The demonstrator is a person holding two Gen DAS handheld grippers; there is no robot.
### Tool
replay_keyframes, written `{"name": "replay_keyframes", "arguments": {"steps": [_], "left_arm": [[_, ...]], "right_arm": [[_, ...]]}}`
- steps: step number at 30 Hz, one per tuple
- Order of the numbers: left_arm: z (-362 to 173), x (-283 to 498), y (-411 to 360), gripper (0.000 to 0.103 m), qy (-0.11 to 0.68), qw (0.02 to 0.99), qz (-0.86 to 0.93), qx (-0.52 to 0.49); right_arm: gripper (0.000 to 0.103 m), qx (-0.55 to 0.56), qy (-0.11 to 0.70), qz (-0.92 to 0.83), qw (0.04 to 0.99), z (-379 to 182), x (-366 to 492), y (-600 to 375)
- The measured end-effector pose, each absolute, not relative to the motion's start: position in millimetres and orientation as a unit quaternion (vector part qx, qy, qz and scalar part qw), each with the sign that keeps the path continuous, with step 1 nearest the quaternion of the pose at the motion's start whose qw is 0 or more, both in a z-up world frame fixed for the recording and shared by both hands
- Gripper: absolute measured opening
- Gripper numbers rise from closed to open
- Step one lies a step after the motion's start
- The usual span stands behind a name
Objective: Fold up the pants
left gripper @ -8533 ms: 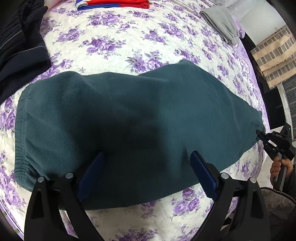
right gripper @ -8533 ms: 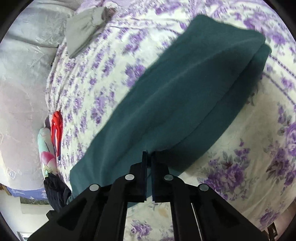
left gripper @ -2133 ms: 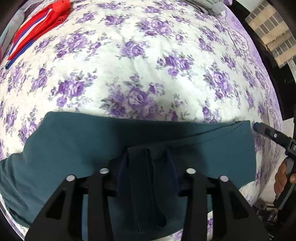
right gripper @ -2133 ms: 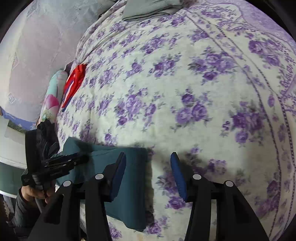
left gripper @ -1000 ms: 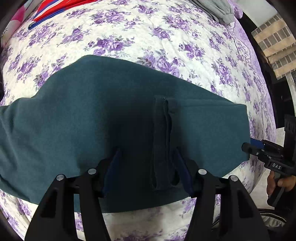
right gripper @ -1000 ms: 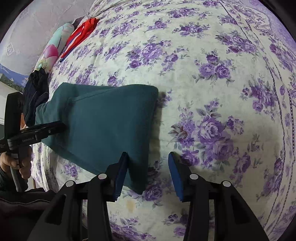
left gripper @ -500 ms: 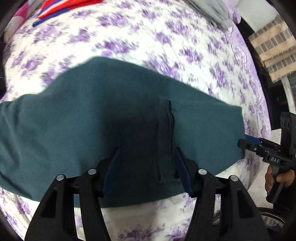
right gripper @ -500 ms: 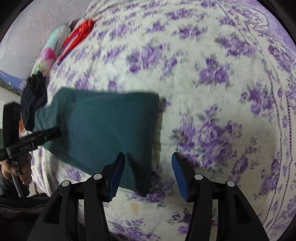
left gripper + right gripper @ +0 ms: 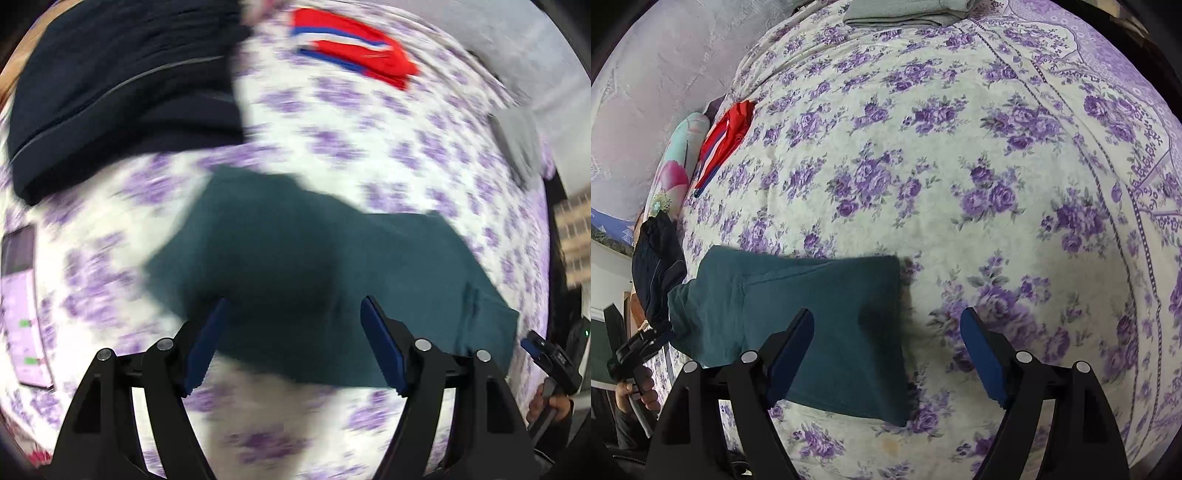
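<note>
Here, the dark teal fleece pants [image 9: 812, 317] lay folded into a compact rectangle on the white bedspread printed with purple roses [image 9: 960, 147], near the bed's front edge. In the right wrist view the left gripper [image 9: 635, 350] appeared at the far left beside the pants' outer end, held in a hand [image 9: 639, 391]; whether it touched the cloth could not be told. The right gripper [image 9: 886, 347] hung above the pants' other end with its blue-padded fingers [image 9: 792, 347] spread wide and nothing between them, one finger over the teal cloth and the other over bare bedspread.

The left wrist view was blurred. It showed the left gripper [image 9: 291, 343] with jaws likewise wide apart and empty, poised over the pants [image 9: 314, 266]. The right gripper [image 9: 550, 358] showed at the far right edge, close to the cloth's corner.

A dark navy garment with a thin grey stripe [image 9: 122, 88] lay beyond the pants, a folded red garment with blue and white bands [image 9: 354, 51] farther back, and a folded grey cloth [image 9: 905, 13] at the far end. A pastel floral pillow [image 9: 676, 162] sat beside the red garment [image 9: 727, 133].
</note>
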State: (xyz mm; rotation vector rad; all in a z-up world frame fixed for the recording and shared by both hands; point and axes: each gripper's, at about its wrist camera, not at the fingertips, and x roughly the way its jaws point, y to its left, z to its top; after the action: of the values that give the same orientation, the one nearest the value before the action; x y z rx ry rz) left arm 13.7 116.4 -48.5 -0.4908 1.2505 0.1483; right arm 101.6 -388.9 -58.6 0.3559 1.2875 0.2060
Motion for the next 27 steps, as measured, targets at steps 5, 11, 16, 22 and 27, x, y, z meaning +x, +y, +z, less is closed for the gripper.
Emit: {"name": "replay_keyframes", "arguments": {"steps": [5,11,16,22,27], "left_arm": [[-66,-5,150,0.071,0.577,0.763,0.072,-0.282],[-65,-6,153,0.068,0.578,0.769,0.051,-0.267],[-52,-9,162,0.072,0.569,0.780,0.041,-0.256],[-64,-5,181,0.072,0.572,0.779,0.065,-0.246],[-76,6,178,0.072,0.573,0.789,0.056,-0.214]], "right_arm": [[0.082,0.167,0.596,0.094,0.779,-59,99,-380],[0.082,0.163,0.593,0.092,0.783,-54,93,-369],[0.083,0.171,0.594,0.083,0.782,-55,89,-369],[0.083,0.173,0.595,0.080,0.781,-56,84,-362],[0.083,0.170,0.595,0.077,0.782,-54,79,-358]]}}
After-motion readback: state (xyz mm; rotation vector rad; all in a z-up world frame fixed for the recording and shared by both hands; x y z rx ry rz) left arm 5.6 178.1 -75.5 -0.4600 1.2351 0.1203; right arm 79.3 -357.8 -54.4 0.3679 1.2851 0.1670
